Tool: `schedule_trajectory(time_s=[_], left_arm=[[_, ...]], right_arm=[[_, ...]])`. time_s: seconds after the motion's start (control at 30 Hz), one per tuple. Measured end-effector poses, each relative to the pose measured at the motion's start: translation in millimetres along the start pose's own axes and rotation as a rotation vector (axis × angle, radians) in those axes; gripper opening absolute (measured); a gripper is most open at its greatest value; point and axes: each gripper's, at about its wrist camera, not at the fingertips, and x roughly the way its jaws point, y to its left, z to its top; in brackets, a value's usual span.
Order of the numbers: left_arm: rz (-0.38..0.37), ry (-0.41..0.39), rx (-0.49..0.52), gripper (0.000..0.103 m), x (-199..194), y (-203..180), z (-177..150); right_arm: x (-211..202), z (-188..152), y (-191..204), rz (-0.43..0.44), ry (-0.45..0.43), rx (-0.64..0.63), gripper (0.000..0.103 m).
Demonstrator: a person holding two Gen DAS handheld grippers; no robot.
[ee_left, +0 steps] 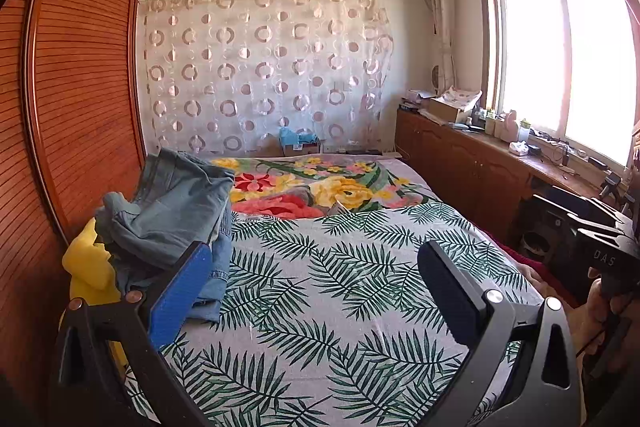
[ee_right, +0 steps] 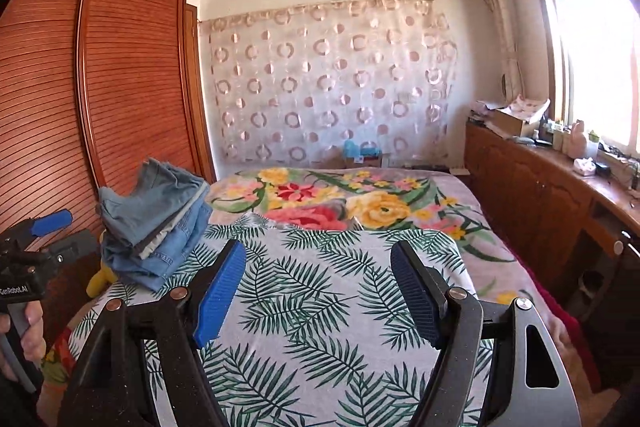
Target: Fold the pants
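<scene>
A pile of blue denim pants point(ee_left: 176, 211) lies on the left side of the bed, also seen in the right wrist view point(ee_right: 160, 223). My left gripper point(ee_left: 316, 263) is open and empty above the leaf-print sheet point(ee_left: 320, 287), its left finger just right of the pile. My right gripper point(ee_right: 320, 267) is open and empty over the same sheet point(ee_right: 320, 315), to the right of the pile. The left gripper's body point(ee_right: 24, 267) shows at the left edge of the right wrist view; the right gripper's body point(ee_left: 600, 247) shows at the right edge of the left wrist view.
A yellow item point(ee_left: 86, 267) lies under the pants pile. A flowered blanket point(ee_left: 320, 187) covers the far half of the bed. A slatted wooden wardrobe point(ee_left: 80, 87) stands on the left. A cluttered wooden cabinet point(ee_left: 480, 155) runs under the window on the right.
</scene>
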Motion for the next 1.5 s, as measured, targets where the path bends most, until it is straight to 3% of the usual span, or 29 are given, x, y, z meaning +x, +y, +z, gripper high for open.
schedule_trajectory(time_s=[1.5], left_arm=[[0.014,-0.008,0.003,0.103,-4.7,-0.7,0.8]], right_arm=[[10.4,-5.0,-15.6,0.004,-0.001,-0.003,0.077]])
